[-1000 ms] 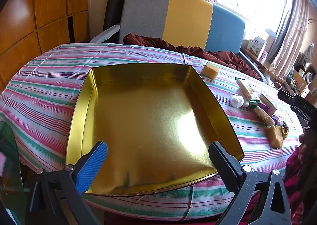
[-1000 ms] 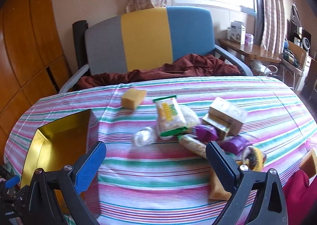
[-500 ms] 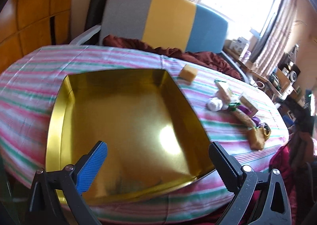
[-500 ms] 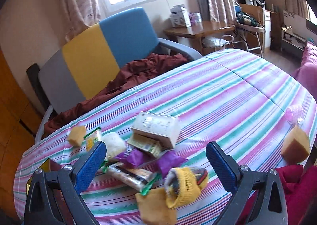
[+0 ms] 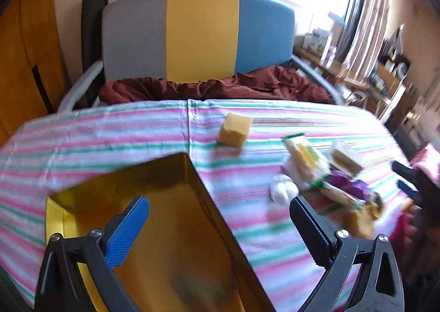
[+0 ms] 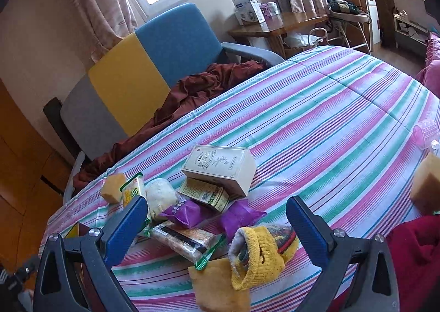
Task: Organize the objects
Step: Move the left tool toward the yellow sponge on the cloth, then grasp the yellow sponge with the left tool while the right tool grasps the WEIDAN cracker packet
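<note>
The right tool [image 6: 216,225] hangs with its jaws spread wide and empty, low over the heap of small goods on the striped counter [image 6: 330,108]; the left tool [image 5: 220,221], likewise spread and empty, hovers over the near right corner of the gold tin tray [image 5: 176,224], which holds nothing as far as can be seen. The step in hand looks like a first pick for the tray. Nearest the right tool is the yellow knitted sock [image 6: 258,254], lying just right of the clear snack packet [image 6: 184,240] and in front of the two purple wrappers [image 6: 239,215]; behind those wrappers the cream carton [image 6: 220,167] rests on a green box [image 6: 203,193]. To do it well, I would drop straight onto the sock's bunched cuff, close on the knit alone and lift clear before swinging left to the tray, since the packet's edge lies close by and could drag along. The sponge block [image 6: 112,188] left of the carton is an easier, squarer grip.
</note>
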Demonstrator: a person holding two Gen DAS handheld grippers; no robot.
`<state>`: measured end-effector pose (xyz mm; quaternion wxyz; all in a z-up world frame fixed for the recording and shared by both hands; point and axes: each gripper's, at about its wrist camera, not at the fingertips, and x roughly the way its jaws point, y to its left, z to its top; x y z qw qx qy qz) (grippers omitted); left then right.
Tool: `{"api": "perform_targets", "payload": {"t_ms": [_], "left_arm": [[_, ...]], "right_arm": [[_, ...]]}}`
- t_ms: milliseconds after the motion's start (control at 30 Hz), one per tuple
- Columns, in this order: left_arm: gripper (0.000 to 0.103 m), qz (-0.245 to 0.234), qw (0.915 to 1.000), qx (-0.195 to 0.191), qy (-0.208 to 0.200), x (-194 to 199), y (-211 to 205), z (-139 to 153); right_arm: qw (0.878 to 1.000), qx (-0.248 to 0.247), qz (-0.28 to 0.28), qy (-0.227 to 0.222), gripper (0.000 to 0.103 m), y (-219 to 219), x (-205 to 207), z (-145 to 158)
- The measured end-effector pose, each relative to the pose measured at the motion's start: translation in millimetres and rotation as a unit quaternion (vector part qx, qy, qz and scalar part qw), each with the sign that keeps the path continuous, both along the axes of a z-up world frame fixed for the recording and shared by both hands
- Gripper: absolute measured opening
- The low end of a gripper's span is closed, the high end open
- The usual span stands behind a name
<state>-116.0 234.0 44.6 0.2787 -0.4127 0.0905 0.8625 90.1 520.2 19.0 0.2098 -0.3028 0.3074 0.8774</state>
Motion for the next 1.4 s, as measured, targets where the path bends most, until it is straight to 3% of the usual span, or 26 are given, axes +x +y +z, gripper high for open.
{"api": "perform_targets", "payload": {"t_ms": [333, 667, 800, 833, 900, 1200, 1400], "left_arm": [[0.103, -0.036, 0.9961, -0.078, 0.016, -71, 89, -29], [0.096, -0.055, 0.9868, -0.152, -0.006, -129, 155, -80], [0.086, -0.052, 0.9838, -0.171, -0.017, -146, 169, -99], [0.071, -0.052, 0.983, -0.175, -0.021, -150, 172, -105], [0.054, -0.061, 0.9847, -0.154, -0.053, -152, 171, -111], [0.053, -0.056, 0.9932, -0.097, -0.033, -119, 128, -79], [0.053, -0.046, 0.997, -0.05, -0.037, -90, 81, -50]], "right_arm": [[0.997, 0.006, 0.072, -0.012, 0.103, -19, -18, -1], [0.99, 0.031, 0.13, -0.043, 0.103, -39, -34, -7], [0.99, 0.024, 0.13, -0.047, 0.103, -37, -35, -8], [0.99, 0.022, 0.13, -0.047, 0.103, -37, -36, -9], [0.99, 0.023, 0.128, -0.054, 0.103, -36, -37, -10], [0.979, 0.044, 0.165, -0.11, 0.1, -54, -59, -20], [0.966, 0.087, 0.214, -0.119, 0.093, -80, -116, -10]]}}
